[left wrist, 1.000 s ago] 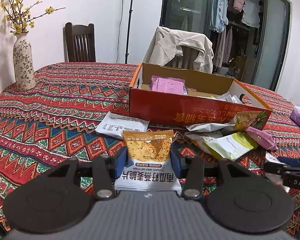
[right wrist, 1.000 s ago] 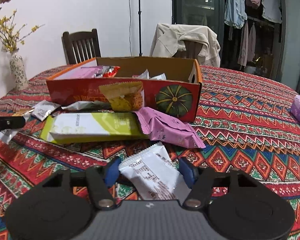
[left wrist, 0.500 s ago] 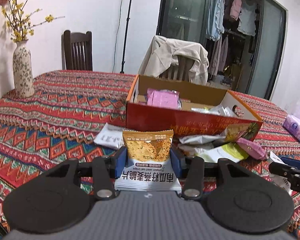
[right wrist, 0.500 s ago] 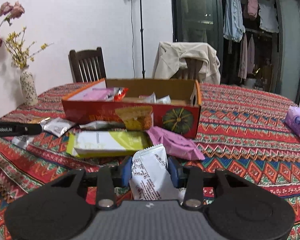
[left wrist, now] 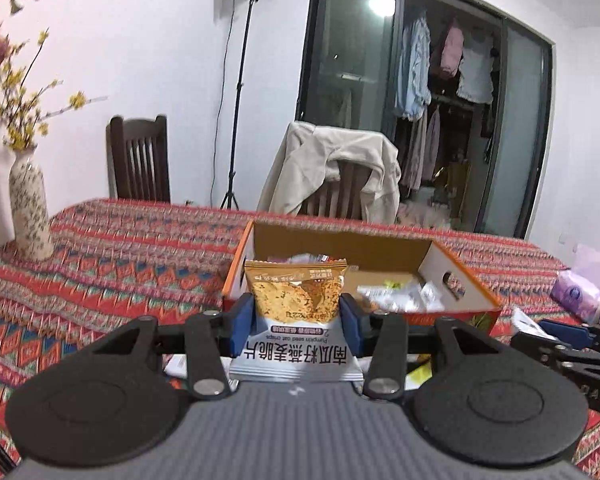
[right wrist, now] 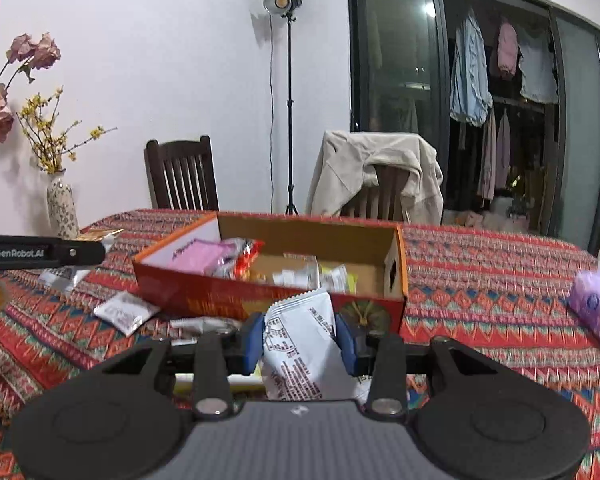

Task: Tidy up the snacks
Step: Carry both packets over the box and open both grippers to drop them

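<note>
a home dining room; patterned tablecloth (right wrist: 480, 280), chairs (right wrist: 180, 176), hanging clothes (right wrist: 472, 80)

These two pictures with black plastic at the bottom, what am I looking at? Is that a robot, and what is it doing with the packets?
No robot: a person holds a two-fingered gripper in each hand, each carrying a wide-angle camera looking along its blue-padded fingers. One picture comes from the left gripper, which is clamped on an orange pumpkin seed oat crisps packet. The other comes from the right gripper, clamped on a white snack packet. Ahead, on the patterned tablecloth, stands an open red cardboard box already holding several snacks. More packets lie loose beside it, including a small white sachet. A flower vase stands at the table's left.
</note>
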Motion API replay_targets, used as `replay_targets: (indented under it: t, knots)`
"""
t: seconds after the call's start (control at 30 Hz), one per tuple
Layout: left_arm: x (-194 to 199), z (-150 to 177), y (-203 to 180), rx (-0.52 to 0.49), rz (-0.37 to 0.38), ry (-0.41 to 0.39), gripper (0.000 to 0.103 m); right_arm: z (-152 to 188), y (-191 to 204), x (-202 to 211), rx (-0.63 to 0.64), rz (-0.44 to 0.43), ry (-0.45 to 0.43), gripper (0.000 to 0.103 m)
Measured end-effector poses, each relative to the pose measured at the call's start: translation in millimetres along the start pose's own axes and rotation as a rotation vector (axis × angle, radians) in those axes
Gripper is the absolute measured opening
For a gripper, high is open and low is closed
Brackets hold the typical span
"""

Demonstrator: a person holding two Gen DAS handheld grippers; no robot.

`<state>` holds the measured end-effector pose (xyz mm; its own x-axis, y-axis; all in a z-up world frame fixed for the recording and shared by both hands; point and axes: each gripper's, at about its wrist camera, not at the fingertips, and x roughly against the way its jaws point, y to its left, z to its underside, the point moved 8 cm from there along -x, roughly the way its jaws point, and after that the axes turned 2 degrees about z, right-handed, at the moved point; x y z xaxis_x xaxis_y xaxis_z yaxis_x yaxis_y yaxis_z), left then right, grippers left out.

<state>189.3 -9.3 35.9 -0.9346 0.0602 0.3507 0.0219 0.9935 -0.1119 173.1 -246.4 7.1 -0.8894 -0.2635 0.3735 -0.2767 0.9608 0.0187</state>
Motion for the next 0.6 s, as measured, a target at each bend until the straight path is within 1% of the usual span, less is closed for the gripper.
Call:
replay_targets:
  t: [0.1,0.23,0.4,0.6]
  knots:
    - [-5,-13,-8,-0.014,0.005,-0.028,0.046,-16,1,-7,0.0,-0.008,-0.025,0.038]
    - [-22,-27,-14,-0.016,0.003,-0.043,0.046,-36,-2,-23,-0.002,-0.005,-0.046,0.038]
    - [-50,-43,-19,-0.013,-0.002,-0.034,0.046,-56,-9,-47,-0.017,0.004,-0.052,0.038]
    - [-87,-56,-24,-0.028,-0.01,-0.021,0.046,-69,-16,-84,-0.044,0.023,-0.041,0.038]
